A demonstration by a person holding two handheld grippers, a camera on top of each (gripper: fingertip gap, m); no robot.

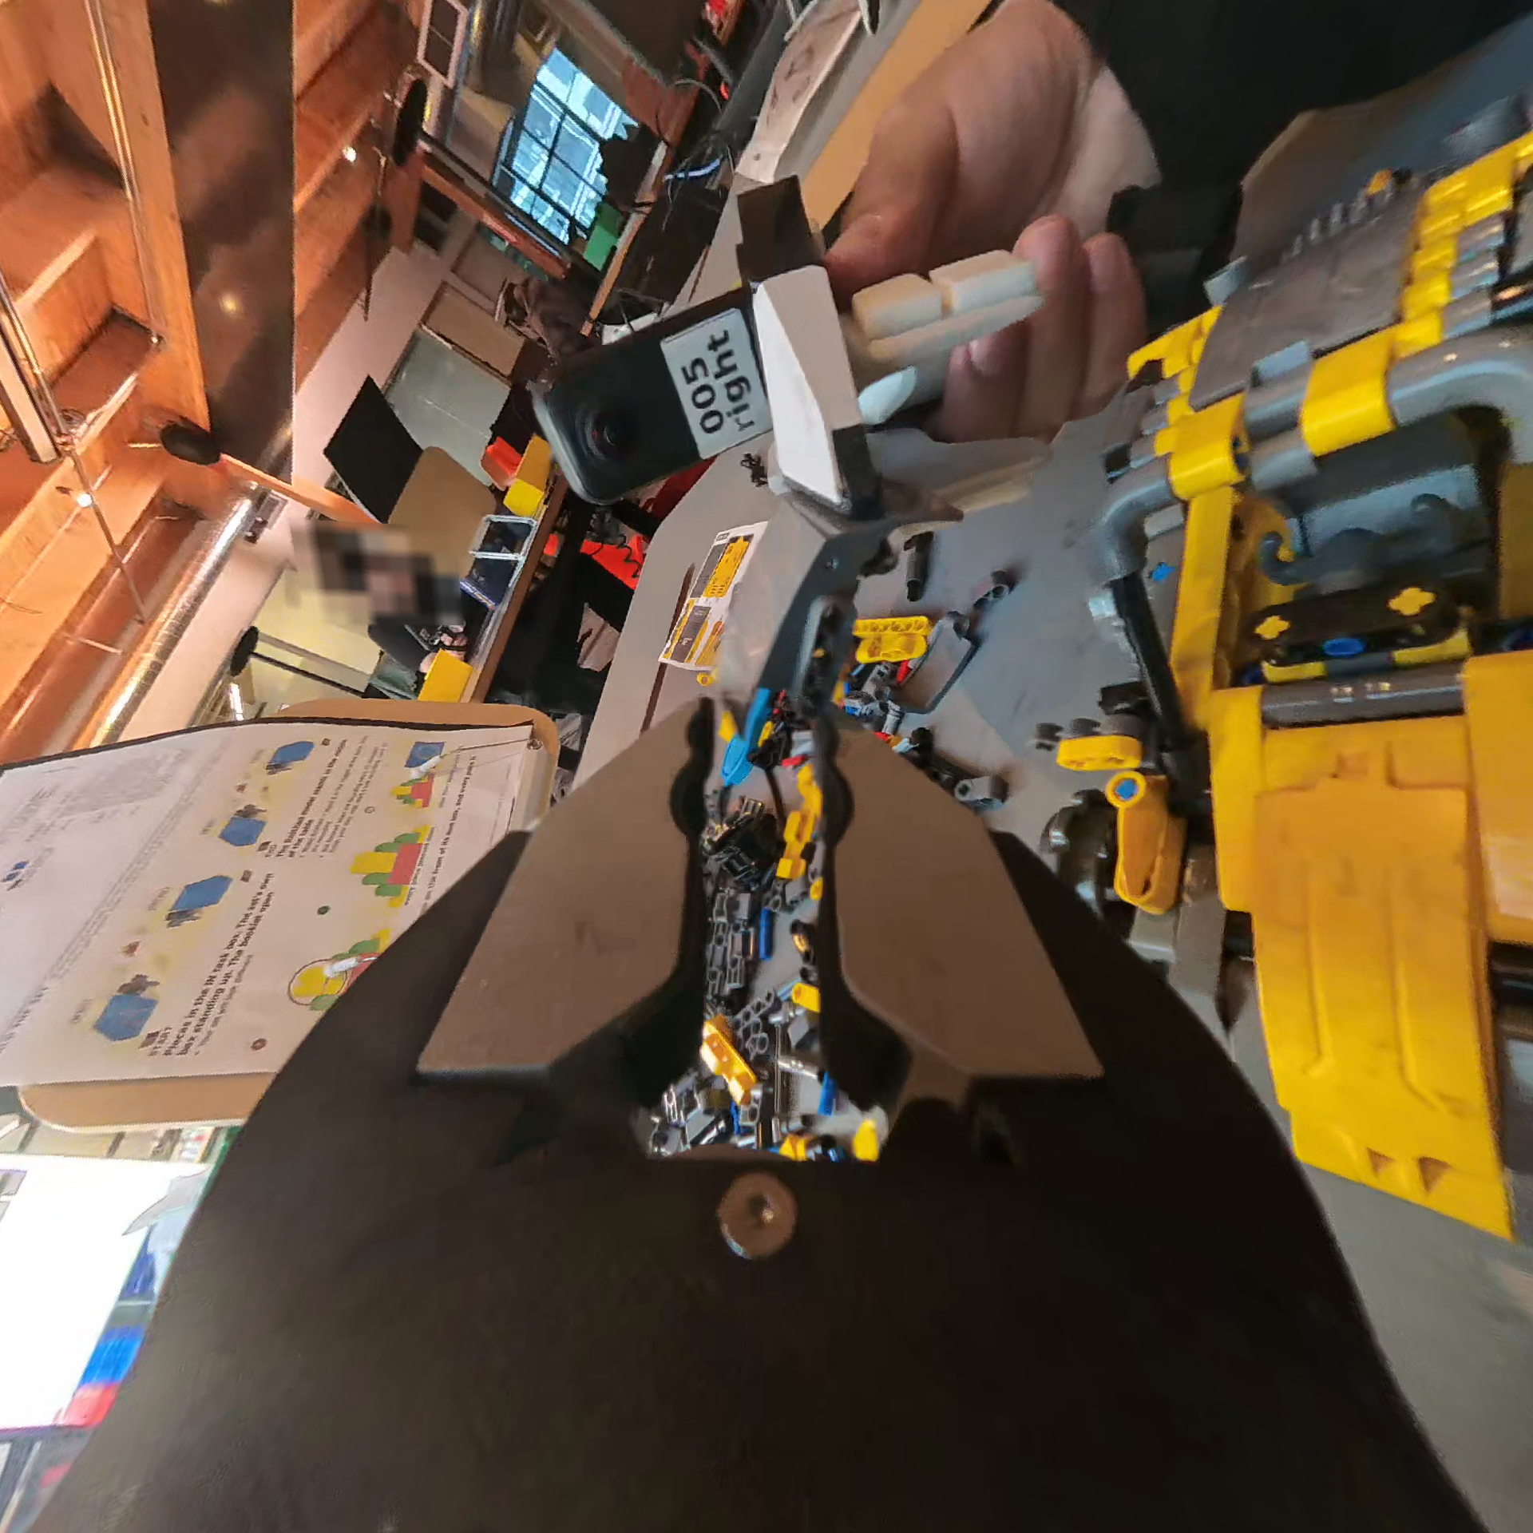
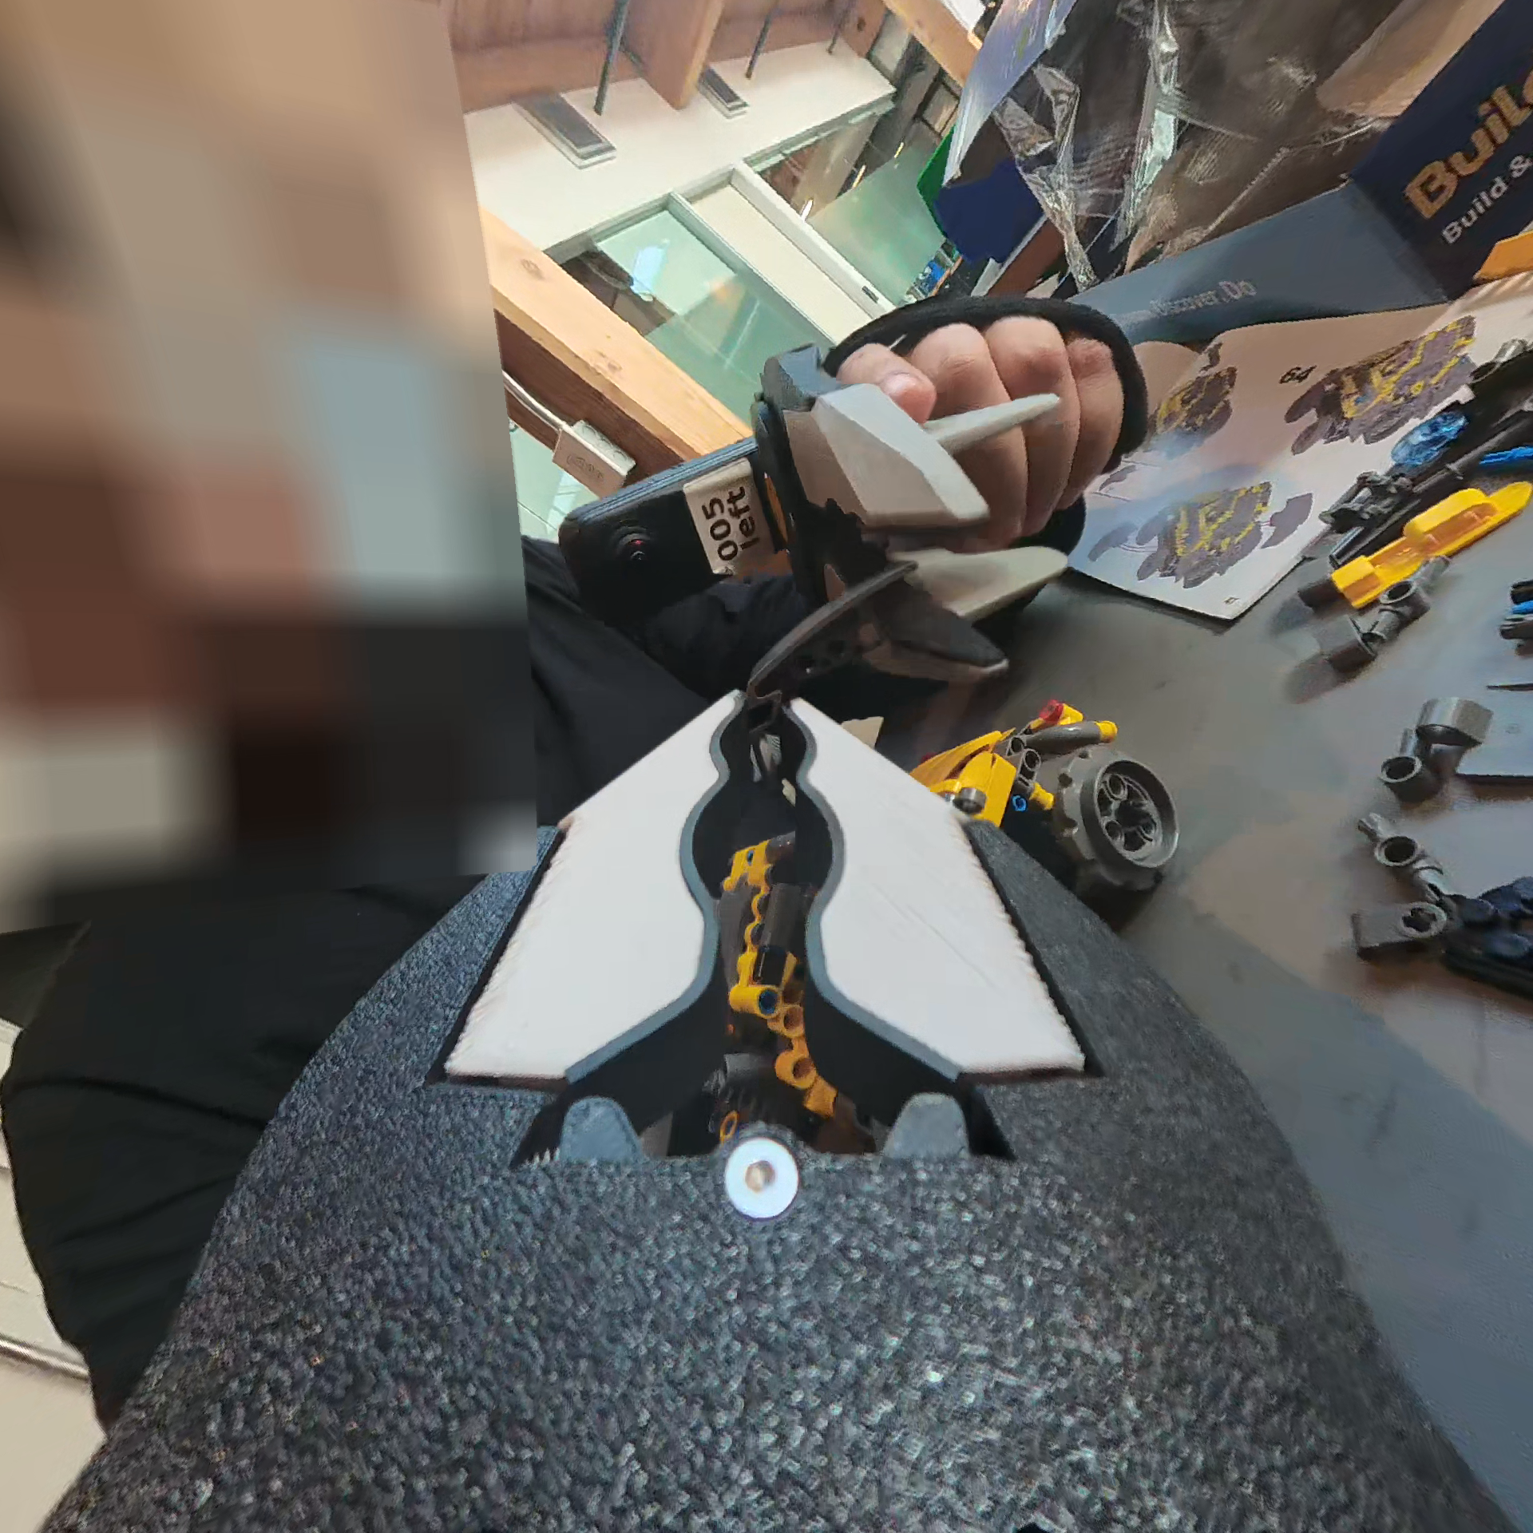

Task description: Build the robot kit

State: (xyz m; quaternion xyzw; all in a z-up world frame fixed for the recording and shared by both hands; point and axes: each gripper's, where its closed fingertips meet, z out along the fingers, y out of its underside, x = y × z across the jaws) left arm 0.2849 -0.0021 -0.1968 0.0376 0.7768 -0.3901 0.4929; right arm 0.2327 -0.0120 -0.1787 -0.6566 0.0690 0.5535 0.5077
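Grippers tip to tip, left gripper (image 1: 767, 730) and right gripper (image 2: 763, 705) both pinching curved dark panel (image 1: 817, 614).

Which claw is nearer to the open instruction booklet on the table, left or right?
Left. The left claw hangs just beside the booklet's edge. The right claw is farther off, at the other end of the curved dark piece that both grip.

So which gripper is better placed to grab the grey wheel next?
Right, probably. The wheel lies just beside the right gripper; the left gripper hangs farther off. But right is shut on a dark curved piece.
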